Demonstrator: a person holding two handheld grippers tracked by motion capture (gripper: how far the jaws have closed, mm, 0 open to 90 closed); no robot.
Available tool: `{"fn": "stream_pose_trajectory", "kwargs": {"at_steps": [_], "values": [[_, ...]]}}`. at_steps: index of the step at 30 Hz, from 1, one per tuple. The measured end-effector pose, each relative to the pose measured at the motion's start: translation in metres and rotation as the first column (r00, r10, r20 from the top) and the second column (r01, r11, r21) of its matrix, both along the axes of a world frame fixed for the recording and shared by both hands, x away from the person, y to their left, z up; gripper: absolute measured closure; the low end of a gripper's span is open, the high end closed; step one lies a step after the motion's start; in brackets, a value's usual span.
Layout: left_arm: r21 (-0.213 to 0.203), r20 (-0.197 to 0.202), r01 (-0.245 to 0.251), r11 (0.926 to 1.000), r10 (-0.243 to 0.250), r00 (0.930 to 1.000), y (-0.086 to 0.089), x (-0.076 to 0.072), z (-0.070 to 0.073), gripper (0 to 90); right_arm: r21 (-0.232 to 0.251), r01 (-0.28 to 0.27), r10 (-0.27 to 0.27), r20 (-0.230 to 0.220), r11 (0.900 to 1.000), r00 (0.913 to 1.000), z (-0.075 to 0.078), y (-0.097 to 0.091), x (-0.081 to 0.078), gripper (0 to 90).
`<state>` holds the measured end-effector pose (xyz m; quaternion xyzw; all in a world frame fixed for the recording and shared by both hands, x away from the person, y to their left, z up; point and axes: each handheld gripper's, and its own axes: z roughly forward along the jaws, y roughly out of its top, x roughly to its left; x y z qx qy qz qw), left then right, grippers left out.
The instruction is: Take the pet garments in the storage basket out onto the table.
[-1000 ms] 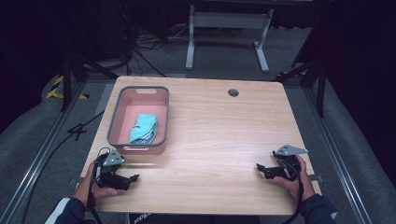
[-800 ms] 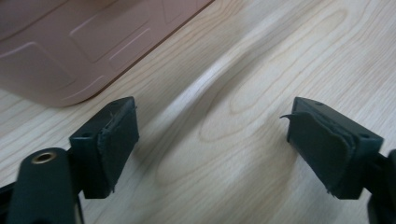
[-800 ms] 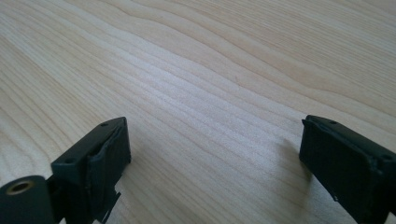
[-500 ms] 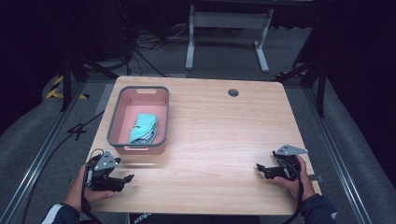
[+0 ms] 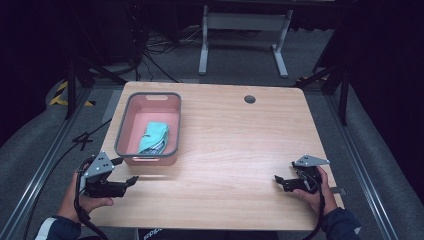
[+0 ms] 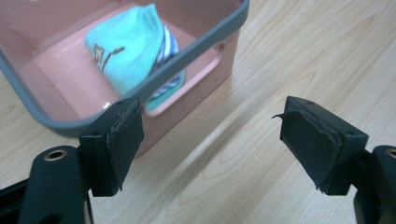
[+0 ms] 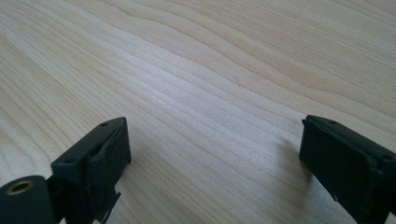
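**Left gripper swung round toward the bin, cloth up next**

Since the earlier frames, only the left side has shifted: my left gripper (image 5: 125,181) pulled back toward the table's near-left corner and turned, so it now points along the front of the bin. Right side hasn't budged.

Biggest thing first: the wooden table (image 5: 240,145), bare across the middle and right. Then the pink bin (image 5: 126,129) with its grey rim, sitting on the left half of the table. My left gripper is just beside its near wall, jaws spread wide with nothing between them; in the left gripper view the bin's corner and handle slot sit right past my one jaw. My right gripper (image 5: 280,181) rests at the near-right edge, well apart from the bin, jaws also gaping over bare wood.

Smallest: the teal cloth (image 5: 154,136), bunched up on the bin floor toward the near right wall. From the left gripper view there's a striped layer (image 6: 169,46) peeking out beneath the teal, so it may be folded or two pieces, can't tell.

Handling guess: it's soft and light, no weight to fight, not fragile, not slippery. It'll sag and maybe unfold when lifted. I'd come down over the rim and pinch the raised hump in the middle of the bunch, grabbing enough layers so the striped bit comes along too.
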<state>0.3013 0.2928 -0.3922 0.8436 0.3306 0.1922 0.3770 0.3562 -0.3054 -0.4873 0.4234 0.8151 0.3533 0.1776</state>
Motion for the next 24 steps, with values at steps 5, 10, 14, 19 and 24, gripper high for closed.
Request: {"fn": "stream_pose_trajectory", "kwargs": {"at_steps": [5, 10, 14, 19, 24], "values": [[-0.001, 0.022, -0.007, 1.0000, 0.007, 0.9997, -0.007, 0.013, 0.018, 22.0, 0.000, 0.000, 0.000, 0.000, 1.0000, 1.0000, 0.000, 0.000, 0.000, 9.1], [0.016, 0.016, 0.000, 0.9999, 0.000, 0.9999, -0.017, 0.036, 0.029, 22.4, 0.000, 0.000, 0.000, 0.000, 1.0000, 1.0000, 0.000, 0.000, 0.000, 9.1], [0.024, -0.011, -0.007, 0.9997, 0.008, 0.9999, -0.025, 0.061, 0.033, 22.6, -0.001, -0.001, 0.001, 0.000, 1.0000, 1.0000, 0.000, 0.000, 0.000, 9.1], [0.073, -0.062, -0.016, 0.9972, 0.021, 0.9978, -0.035, 0.093, 0.033, 22.5, -0.001, 0.000, 0.000, 0.000, 1.0000, 1.0000, 0.000, 0.000, 0.000, 9.1], [0.089, -0.120, -0.040, 0.9952, 0.051, 0.9914, -0.044, 0.121, 0.029, 22.2, -0.001, 0.000, 0.000, 0.000, 1.0000, 1.0000, 0.000, 0.000, 0.000, 9.1]]}}
